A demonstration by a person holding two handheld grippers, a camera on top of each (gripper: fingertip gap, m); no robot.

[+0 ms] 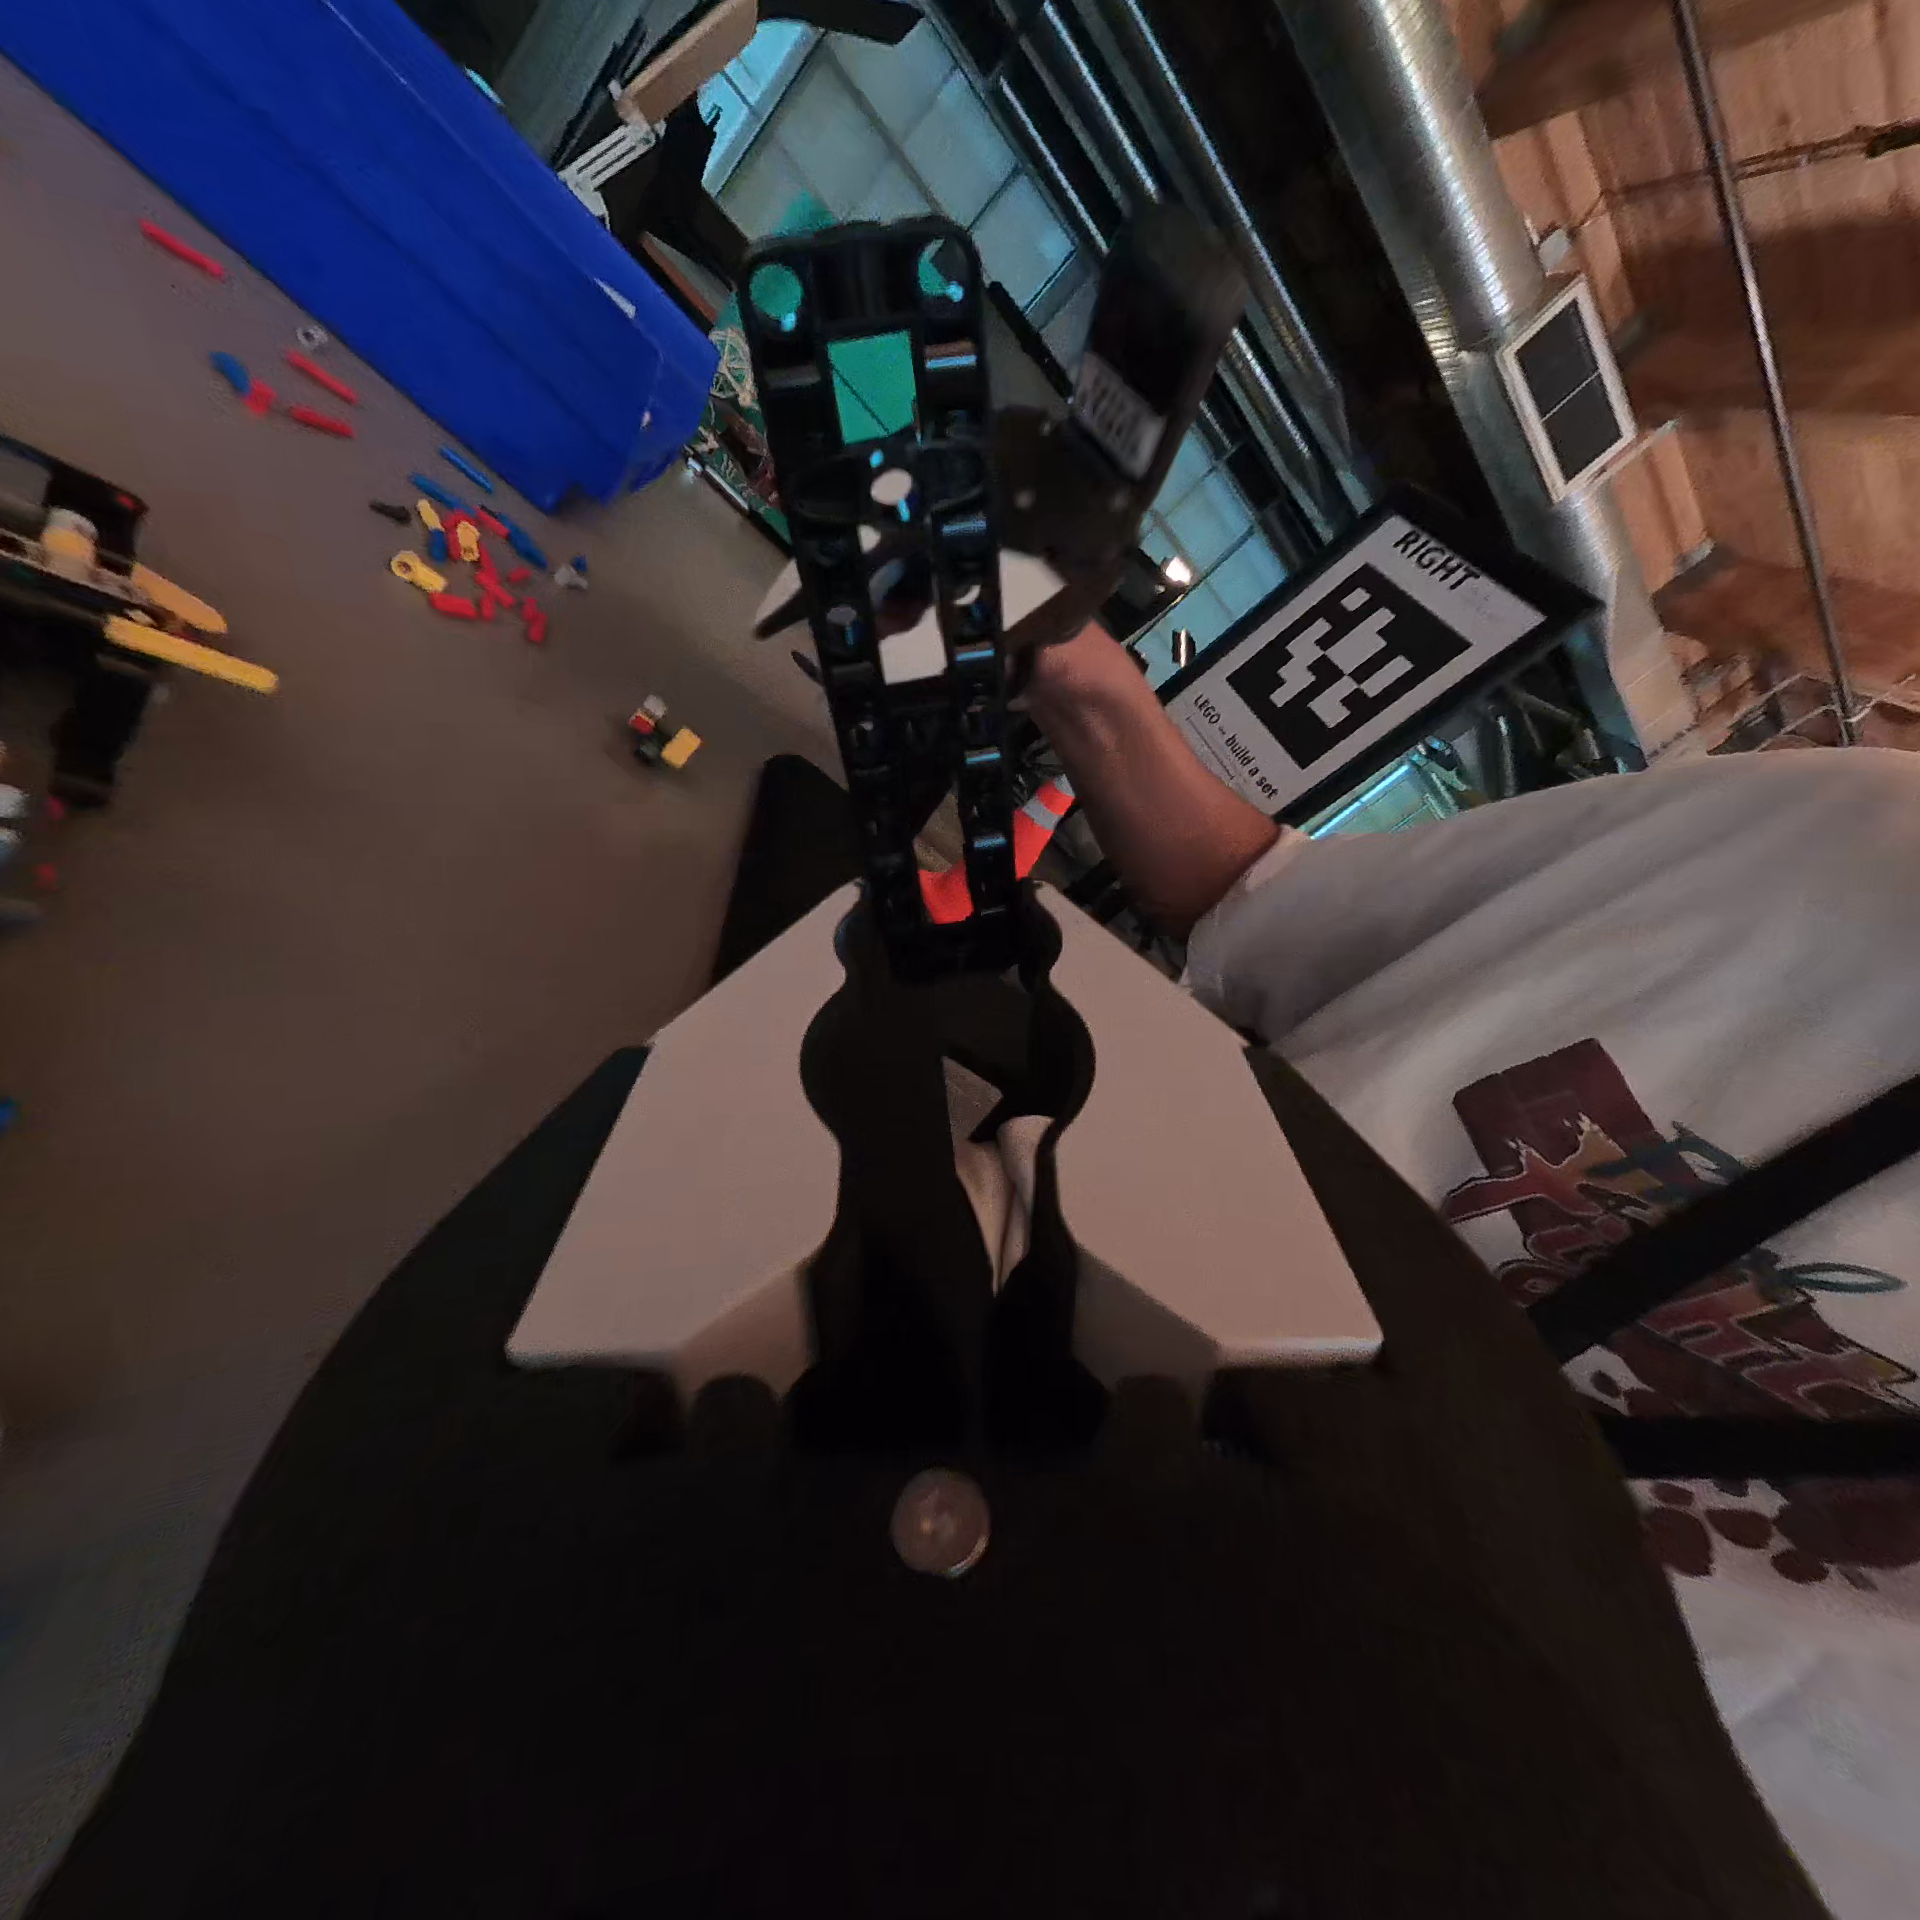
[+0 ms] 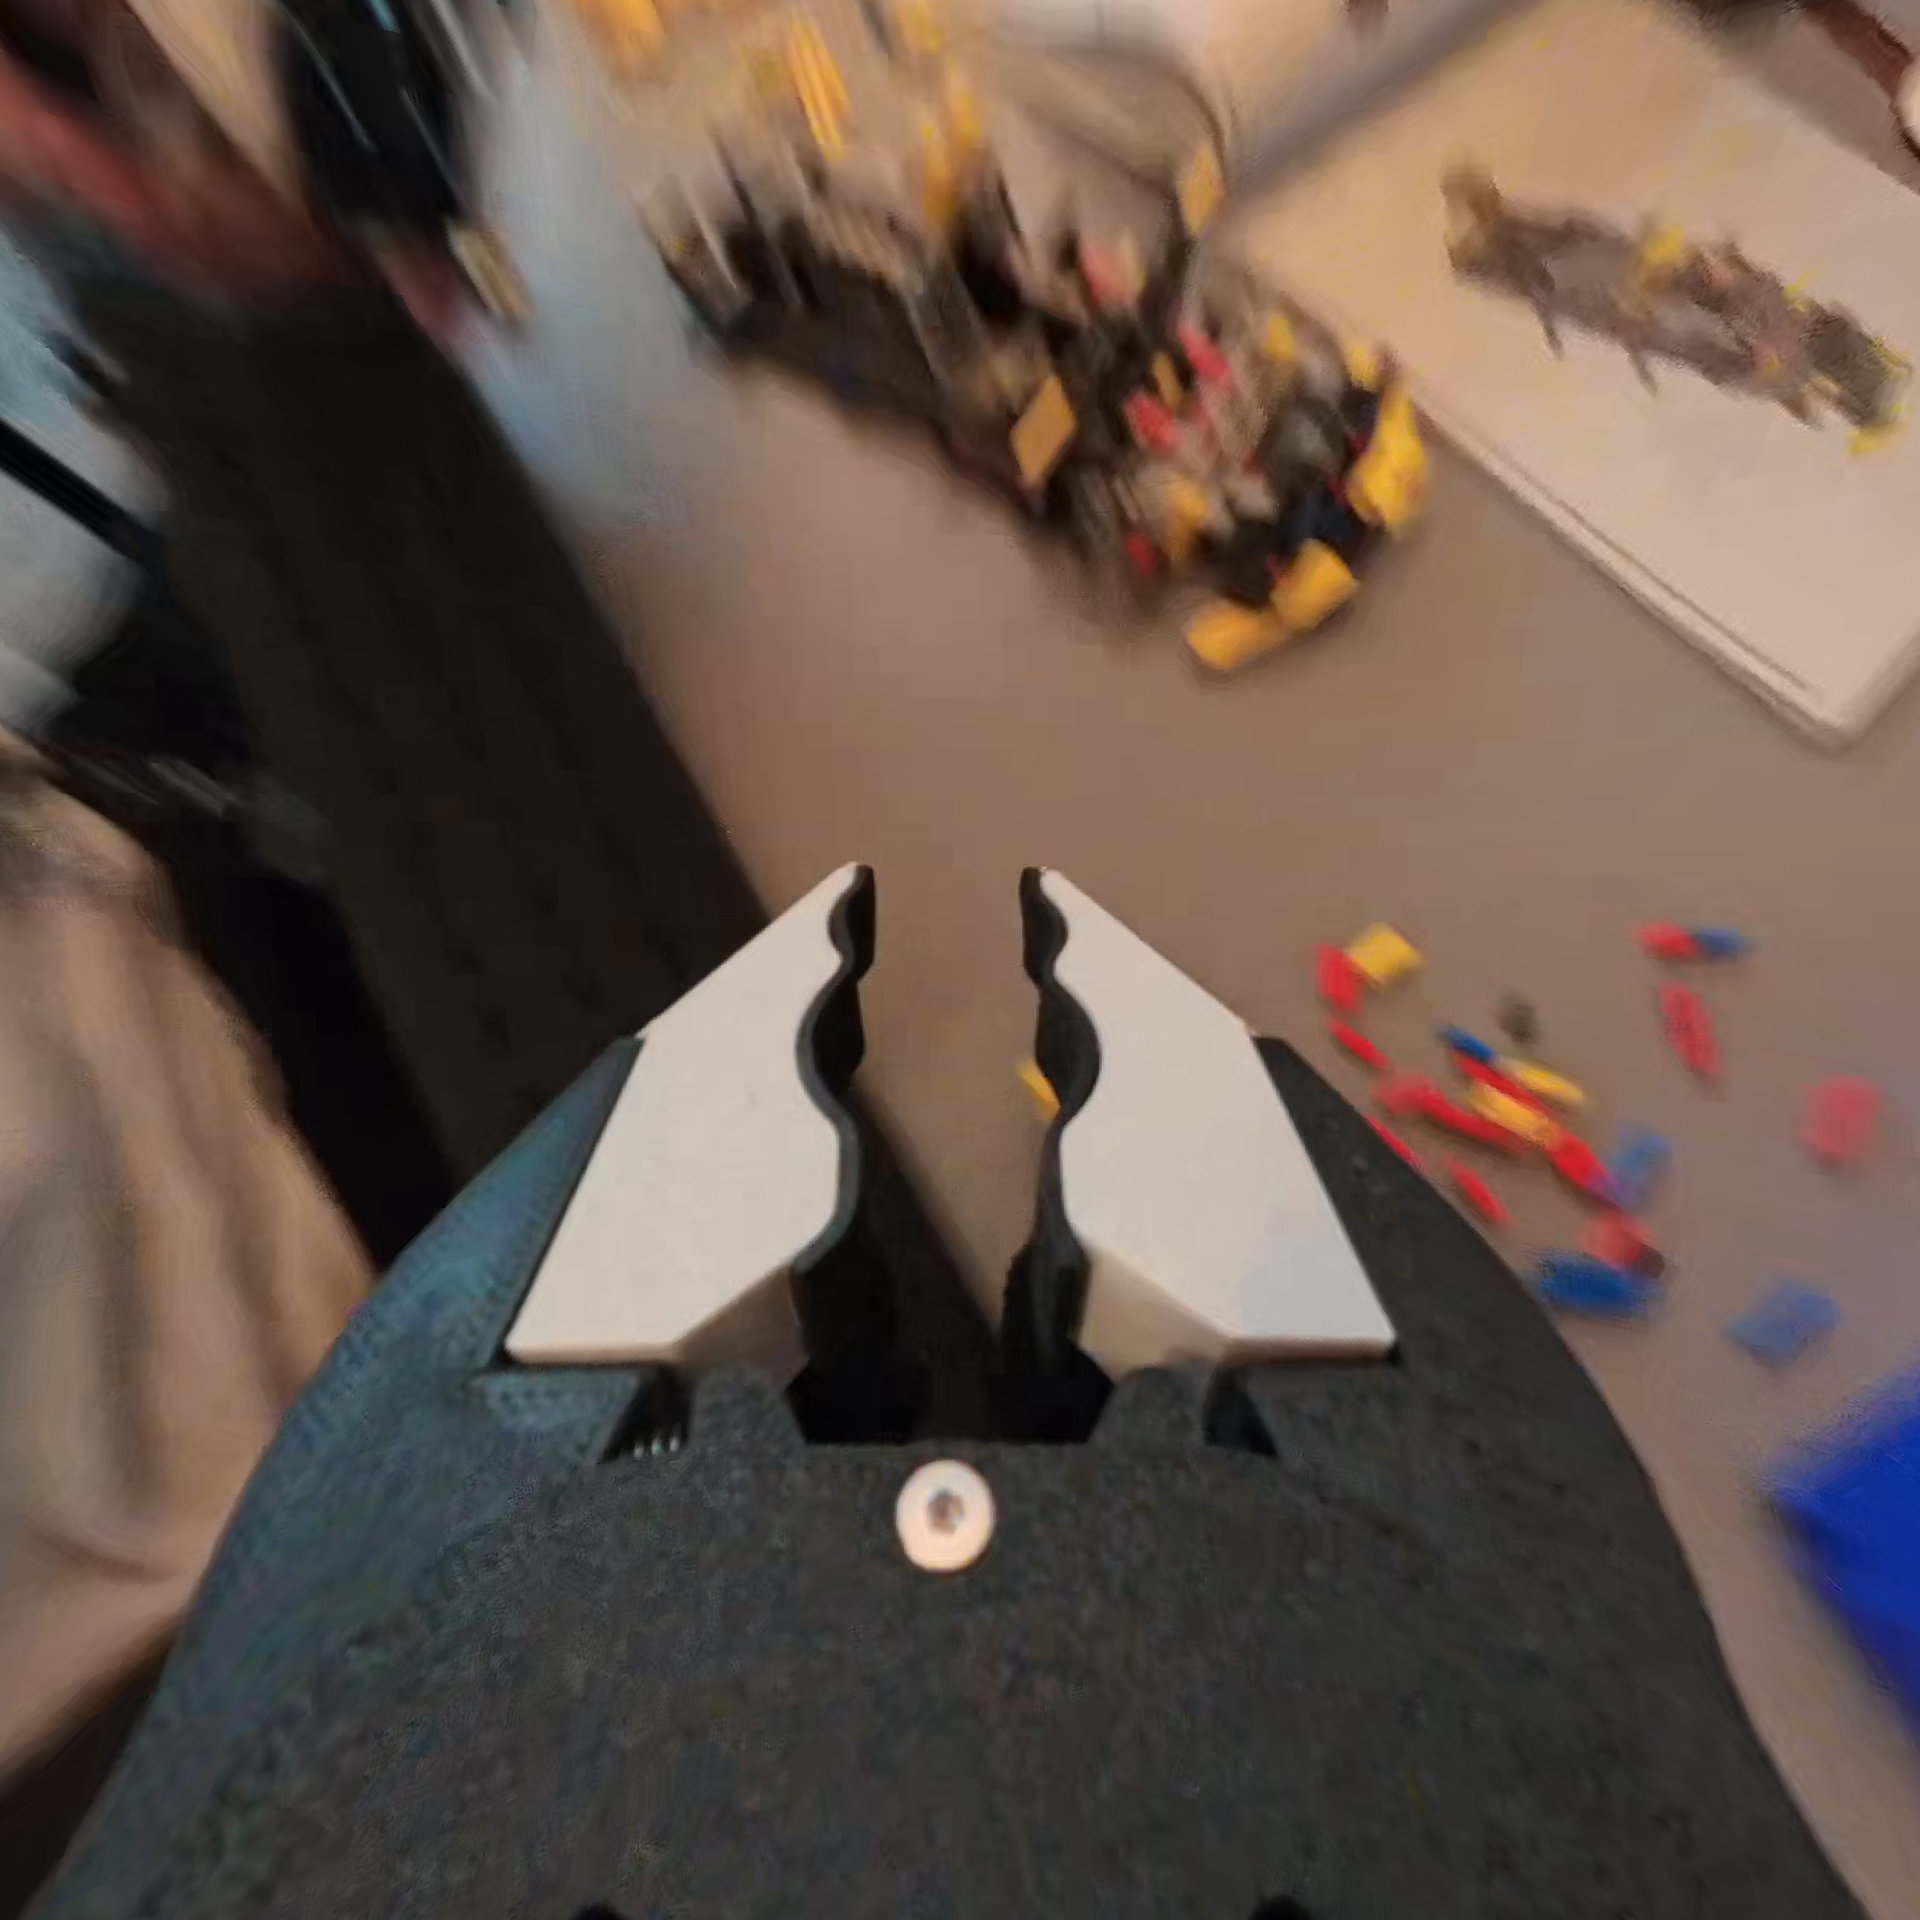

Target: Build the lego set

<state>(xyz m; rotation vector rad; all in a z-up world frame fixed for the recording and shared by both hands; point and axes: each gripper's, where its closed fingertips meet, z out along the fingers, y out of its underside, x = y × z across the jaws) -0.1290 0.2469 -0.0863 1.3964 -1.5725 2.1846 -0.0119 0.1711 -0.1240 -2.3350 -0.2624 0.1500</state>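
My left gripper [image 1: 940,935] is shut on the lower end of a long black lego frame [image 1: 883,540] with round holes, and holds it up in the air above the table. The other gripper [image 1: 1049,499] shows dark behind the frame's upper half; whether it touches the frame I cannot tell. In the right wrist view, which is blurred by motion, my right gripper [image 2: 948,883] is open and empty above the grey table [image 2: 935,727]. A partly built black and yellow lego model [image 2: 1174,416] stands ahead of it. The model also shows in the left wrist view [image 1: 94,592].
Loose red, blue and yellow pins lie scattered on the table [image 1: 478,551] [image 2: 1507,1101]. A blue bin [image 1: 416,260] stands at the table's back. An instruction booklet [image 2: 1662,468] lies right of the model. A person's arm [image 1: 1132,769] and white shirt [image 1: 1558,935] are close on the right. Across from one pair of fingers to the other is roughly 15 cm.
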